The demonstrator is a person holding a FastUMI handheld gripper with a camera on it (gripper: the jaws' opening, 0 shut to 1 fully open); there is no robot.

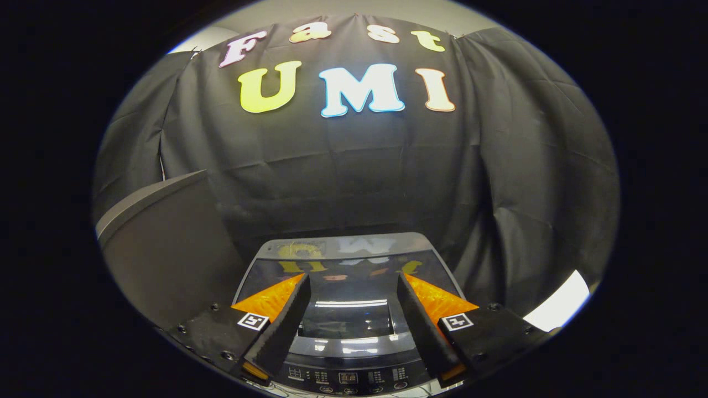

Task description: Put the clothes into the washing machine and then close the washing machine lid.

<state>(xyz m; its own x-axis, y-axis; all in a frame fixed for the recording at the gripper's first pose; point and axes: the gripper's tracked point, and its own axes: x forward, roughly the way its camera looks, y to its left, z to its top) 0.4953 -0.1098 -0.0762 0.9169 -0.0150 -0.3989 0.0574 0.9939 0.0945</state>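
Observation:
A top-loading washing machine (354, 249) stands directly below and ahead of me. Its dark glossy lid (348, 293) lies flat and closed, mirroring the wall behind. The control panel (348, 378) with buttons and a small display runs along the near edge, under the fingers. My gripper (353, 276) hovers over the lid, open, with a wide gap and nothing between the fingers. The left finger (282, 320) and the right finger (423, 320) frame the lid's middle.
A grey flat-topped block (166, 243) stands close to the machine's left side and rises above its lid. Black cloth (498, 193) hangs behind and to the right. A bright white patch (558, 301) shows low on the right.

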